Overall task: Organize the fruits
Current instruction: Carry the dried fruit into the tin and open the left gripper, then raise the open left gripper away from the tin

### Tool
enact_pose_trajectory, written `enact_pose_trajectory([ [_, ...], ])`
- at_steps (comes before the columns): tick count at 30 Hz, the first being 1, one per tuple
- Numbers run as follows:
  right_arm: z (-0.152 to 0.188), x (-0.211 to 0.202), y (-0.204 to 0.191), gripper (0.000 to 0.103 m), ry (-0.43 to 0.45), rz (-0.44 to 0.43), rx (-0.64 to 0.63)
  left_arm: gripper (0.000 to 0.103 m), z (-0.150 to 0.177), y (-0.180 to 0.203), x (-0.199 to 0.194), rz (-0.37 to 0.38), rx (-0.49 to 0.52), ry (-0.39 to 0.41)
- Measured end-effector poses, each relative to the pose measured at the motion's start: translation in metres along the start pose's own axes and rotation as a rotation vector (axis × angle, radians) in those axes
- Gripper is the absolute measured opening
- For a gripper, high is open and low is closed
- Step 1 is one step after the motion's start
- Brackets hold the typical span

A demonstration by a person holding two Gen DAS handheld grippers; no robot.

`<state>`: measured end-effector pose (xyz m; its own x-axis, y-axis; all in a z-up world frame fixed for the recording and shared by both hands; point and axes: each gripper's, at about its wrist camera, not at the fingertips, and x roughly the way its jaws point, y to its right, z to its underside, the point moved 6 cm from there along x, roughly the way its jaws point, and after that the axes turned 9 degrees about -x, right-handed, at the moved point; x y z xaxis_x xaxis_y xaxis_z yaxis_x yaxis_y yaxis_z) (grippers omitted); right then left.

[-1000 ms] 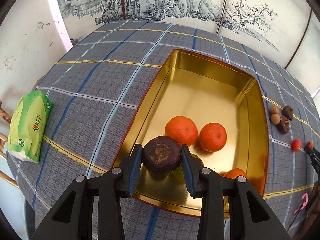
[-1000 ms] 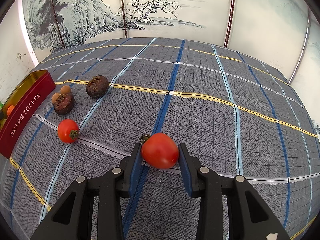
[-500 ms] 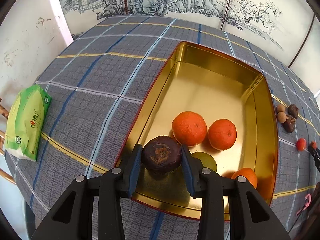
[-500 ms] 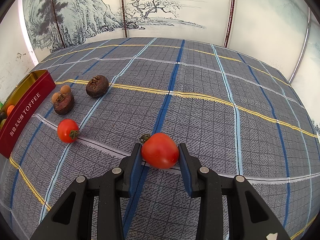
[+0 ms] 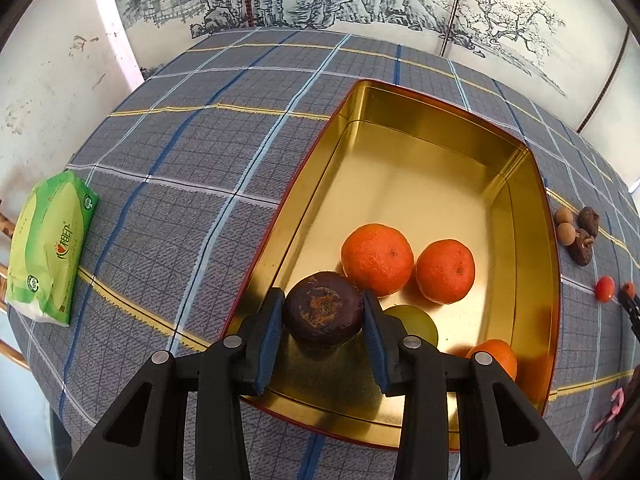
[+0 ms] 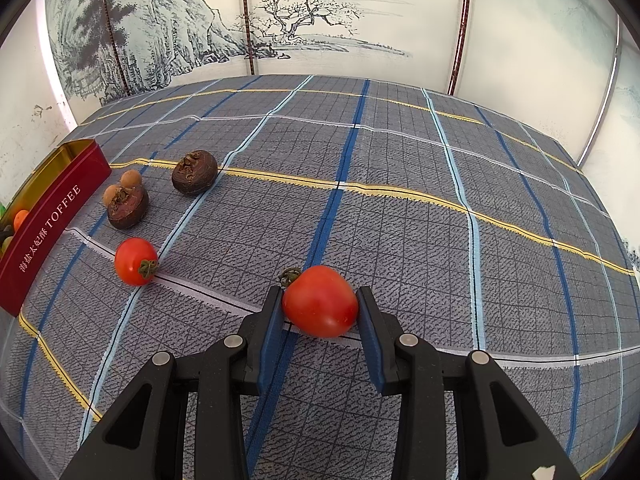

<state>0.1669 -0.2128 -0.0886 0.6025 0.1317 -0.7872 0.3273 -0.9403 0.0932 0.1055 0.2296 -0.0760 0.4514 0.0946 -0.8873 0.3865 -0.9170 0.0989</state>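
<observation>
My left gripper (image 5: 323,312) is clamped on a dark mangosteen (image 5: 323,309), held over the near end of the gold tin (image 5: 536,240); two oranges (image 5: 377,258) lie just beyond, and the far half shows bare floor. My right gripper (image 6: 318,308) is clamped on a tomato (image 6: 320,301) over the plaid cloth (image 6: 400,184), well apart from the tin's red wall. Painted panels (image 6: 340,12) close the far edge.

A grey plaid cloth with blue, white and yellow stripes (image 6: 400,208) covers the tabletop. Behind it stand pale folding screen panels painted with ink mountains and gnarled trees (image 6: 304,20), split by thin dark frames. On the left, a scuffed white wall (image 5: 36,92) catches bright daylight.
</observation>
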Motion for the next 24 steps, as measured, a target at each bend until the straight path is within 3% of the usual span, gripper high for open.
enact_pose_trajectory([
  [10,-0.0002,0.0001,-0.0007,0.035,0.0,0.001,0.0,0.042,-0.0018,-0.0002,-0.0004,-0.028,0.012,0.002],
  [24,0.0001,0.0001,-0.0002,0.035,0.0,0.001,-0.001,0.053,0.0042,0.0069,-0.0095,-0.046,0.051,0.028],
])
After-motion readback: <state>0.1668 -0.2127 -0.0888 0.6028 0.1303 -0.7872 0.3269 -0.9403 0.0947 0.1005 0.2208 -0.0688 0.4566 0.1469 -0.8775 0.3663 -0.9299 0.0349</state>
